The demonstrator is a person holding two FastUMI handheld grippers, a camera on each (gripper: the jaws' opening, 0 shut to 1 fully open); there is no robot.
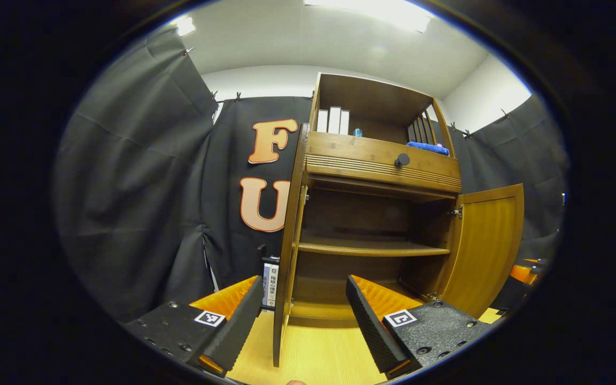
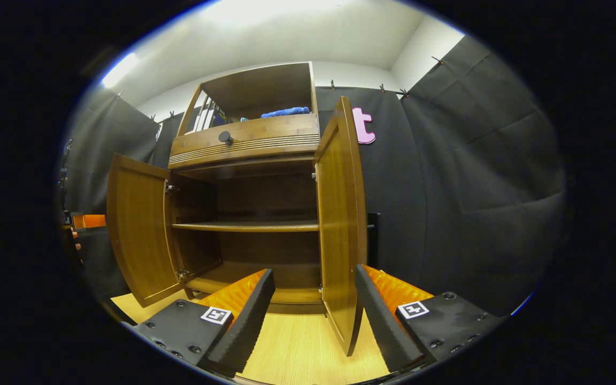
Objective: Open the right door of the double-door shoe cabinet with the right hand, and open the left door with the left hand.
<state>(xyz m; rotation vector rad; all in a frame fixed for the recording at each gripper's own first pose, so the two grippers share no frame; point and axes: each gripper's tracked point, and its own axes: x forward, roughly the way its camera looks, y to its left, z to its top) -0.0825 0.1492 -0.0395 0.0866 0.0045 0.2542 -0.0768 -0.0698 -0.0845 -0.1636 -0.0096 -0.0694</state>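
Both grippers stand with their jaws spread wide and hold nothing. In the left gripper view, my left gripper (image 1: 305, 315) straddles the free edge of the left door (image 1: 286, 251), which I see edge-on, swung out toward me. The right door (image 1: 487, 246) stands open at the far side of the shoe cabinet (image 1: 383, 160). In the right gripper view, my right gripper (image 2: 313, 315) sits just beside the right door's lower edge, fingers apart from the wood.

Both doors look fully swung out, baring an inner shelf (image 2: 246, 226), so I judge the task all but done. The doors appear to be stiff wooden panels on side hinges, smooth and possibly slippery. I expect them to swing lightly. I would pinch the thin free edge, far from the hinge, and follow the arc rather than pull straight.
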